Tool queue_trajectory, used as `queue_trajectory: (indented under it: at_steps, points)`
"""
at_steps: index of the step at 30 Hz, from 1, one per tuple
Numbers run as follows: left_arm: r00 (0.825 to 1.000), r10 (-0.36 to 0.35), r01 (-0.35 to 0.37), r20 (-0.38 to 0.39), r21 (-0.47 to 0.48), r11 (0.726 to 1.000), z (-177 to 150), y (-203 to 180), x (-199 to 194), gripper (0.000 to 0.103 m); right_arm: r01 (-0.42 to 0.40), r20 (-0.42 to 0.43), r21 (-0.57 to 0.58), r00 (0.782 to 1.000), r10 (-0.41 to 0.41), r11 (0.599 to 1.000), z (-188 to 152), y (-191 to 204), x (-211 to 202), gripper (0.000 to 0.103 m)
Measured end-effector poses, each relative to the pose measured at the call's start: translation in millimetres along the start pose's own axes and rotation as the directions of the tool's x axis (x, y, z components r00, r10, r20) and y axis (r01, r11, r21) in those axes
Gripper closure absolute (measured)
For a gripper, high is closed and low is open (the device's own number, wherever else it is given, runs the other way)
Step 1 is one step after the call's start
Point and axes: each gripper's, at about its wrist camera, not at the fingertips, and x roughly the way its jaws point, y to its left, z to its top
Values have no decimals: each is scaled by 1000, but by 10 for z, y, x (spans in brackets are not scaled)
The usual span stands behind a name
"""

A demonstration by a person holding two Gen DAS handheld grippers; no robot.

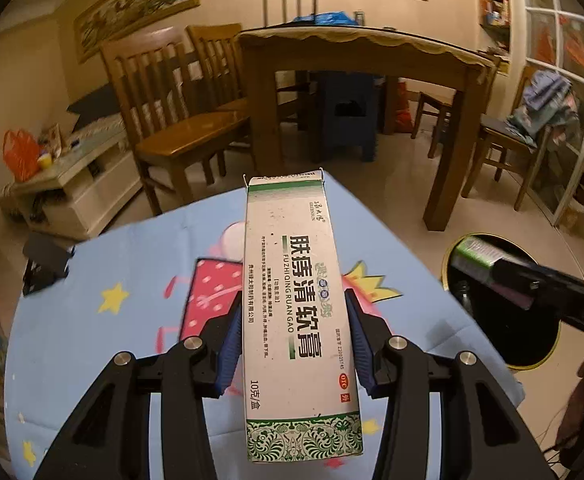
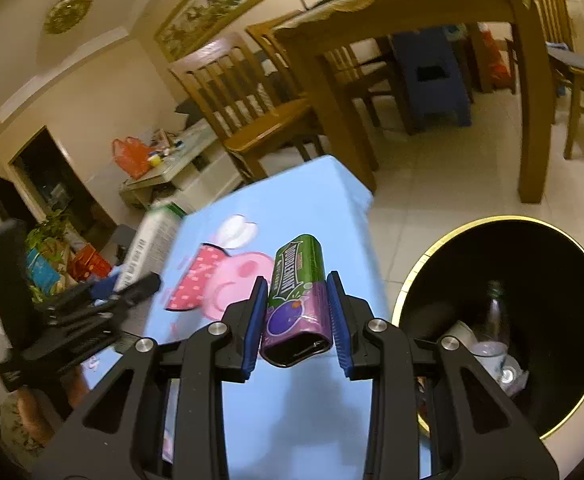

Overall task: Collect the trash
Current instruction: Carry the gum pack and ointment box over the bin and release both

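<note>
Left wrist view: left hand-held gripper (image 1: 293,336) raised above the blue tabletop (image 1: 132,280), pads closed on the sides of a white-and-green ointment box (image 1: 297,312) pointing forward. Black bin (image 1: 531,356) to its right, on the floor.

Right wrist view: right hand-held gripper (image 2: 296,314) level over the tabletop edge, pads clamping a green-and-purple gum pack (image 2: 297,296). Bin just right, holding a bottle (image 2: 495,312). Left hand-held gripper at left, blurred.

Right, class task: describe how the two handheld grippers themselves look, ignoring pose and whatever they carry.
Both the left gripper and the right gripper match: matte black angular linkage arms with cut-out openings, round silver pivot pins, and ribbed blue pads lining the fingers. No cables or markings are visible.
</note>
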Motion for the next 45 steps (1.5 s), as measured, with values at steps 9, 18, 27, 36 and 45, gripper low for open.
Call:
queue_trajectory:
  at_steps: [9,18,27,36,45]
  points:
    - [1000,0,-2,17,92,996,24,-444,52,58,83,100,42,991,-87,996,144,-578,-417,72]
    - [1000,-19,18,6,151,988,69,-761,131,58,173,98,99,978,-183,980,68,-1165,-509,72]
    - [999,-36,35,1,197,980,99,-1052,196,57,244,101,145,960,-259,959,32,-1436,-562,33]
    - [997,-77,81,-27,249,965,102,-1414,326,57,254,140,226,947,-289,940,-258,-1668,-979,24]
    - [988,-150,149,-22,336,930,367,-2063,481,44,297,232,273,903,-363,915,-312,-1715,-1640,16]
